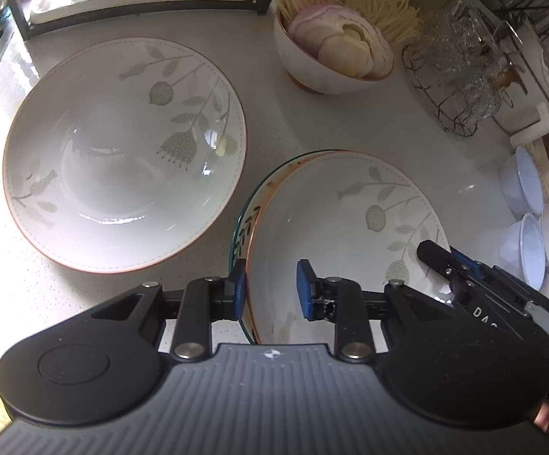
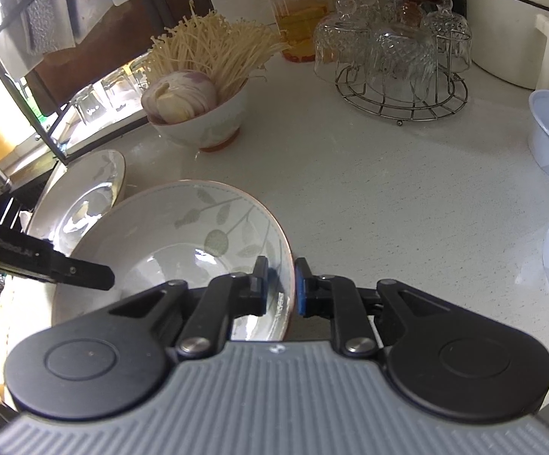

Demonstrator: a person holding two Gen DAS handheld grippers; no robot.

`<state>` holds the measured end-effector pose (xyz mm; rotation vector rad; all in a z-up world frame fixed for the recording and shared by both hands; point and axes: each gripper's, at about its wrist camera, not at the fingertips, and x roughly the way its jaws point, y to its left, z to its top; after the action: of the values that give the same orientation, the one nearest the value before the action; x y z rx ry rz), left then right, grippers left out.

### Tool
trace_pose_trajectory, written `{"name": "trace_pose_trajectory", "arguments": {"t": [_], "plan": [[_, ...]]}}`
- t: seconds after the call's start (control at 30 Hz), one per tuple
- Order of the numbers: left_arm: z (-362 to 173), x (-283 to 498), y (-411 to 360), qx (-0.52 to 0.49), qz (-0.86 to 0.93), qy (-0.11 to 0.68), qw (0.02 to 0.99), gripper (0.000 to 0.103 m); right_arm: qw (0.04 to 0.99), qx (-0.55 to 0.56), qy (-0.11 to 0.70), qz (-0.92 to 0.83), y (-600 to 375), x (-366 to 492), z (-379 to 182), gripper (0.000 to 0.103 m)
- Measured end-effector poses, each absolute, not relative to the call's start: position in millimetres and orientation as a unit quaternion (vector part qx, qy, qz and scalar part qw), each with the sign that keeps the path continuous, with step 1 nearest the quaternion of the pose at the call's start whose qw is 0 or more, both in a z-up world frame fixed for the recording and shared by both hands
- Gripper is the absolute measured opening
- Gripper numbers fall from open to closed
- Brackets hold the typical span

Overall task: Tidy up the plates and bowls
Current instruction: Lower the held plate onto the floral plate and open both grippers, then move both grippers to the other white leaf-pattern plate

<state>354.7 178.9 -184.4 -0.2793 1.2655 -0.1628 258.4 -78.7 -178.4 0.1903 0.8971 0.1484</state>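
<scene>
black-and-grey tongs fill the bottom of both views. the right gripper (image 2: 280,286) is seen nearly closed, its blue pads pinched on the right-hand rim of a leaf-patterned bowl (image 2: 168,242), one pad inside and one outside. the left gripper (image 1: 270,290) straddles the opposite rim of the same bowl (image 1: 335,235) with its jaws part open: the outer pad sits just beside the rim, the inner pad stands clear of it, so nothing is judged to be clamped on that side, and the bowl appears to be held by the right tongs alone.

the bowl is shown resting in or just above a dish with a green rim (image 1: 241,223), apparently to be nested there as a stack. a larger matching bowl (image 1: 122,151) lies apart on the pale counter (image 2: 388,197), presumably awaiting its turn. behind are a small bowl of mushrooms and sliced onion (image 1: 331,57), glasses on a wire rack (image 2: 399,57) and pale plastic bowls (image 1: 524,220) at the right edge.
</scene>
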Motion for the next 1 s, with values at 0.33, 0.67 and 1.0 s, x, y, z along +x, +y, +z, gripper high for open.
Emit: {"name": "trace_pose_trajectory", "arguments": {"t": [0.33,0.67,1.0], "plan": [[-160.6,344.1,179.5,-0.115,-0.065,0.561,0.818,0.046,0.894,0.094,0.433,0.068,-79.9,261.1,-178.1,0.016],[-119.7,322.0,184.6,-0.092,-0.048,0.507,0.856,0.046,0.909,0.107,0.399,0.063,-82.5,252.1,-147.1,0.019],[-61.5,291.7,186.5,-0.089,-0.068,0.434,0.894,0.046,0.929,0.115,0.346,0.063,-80.0,219.7,-90.2,0.019]]}}
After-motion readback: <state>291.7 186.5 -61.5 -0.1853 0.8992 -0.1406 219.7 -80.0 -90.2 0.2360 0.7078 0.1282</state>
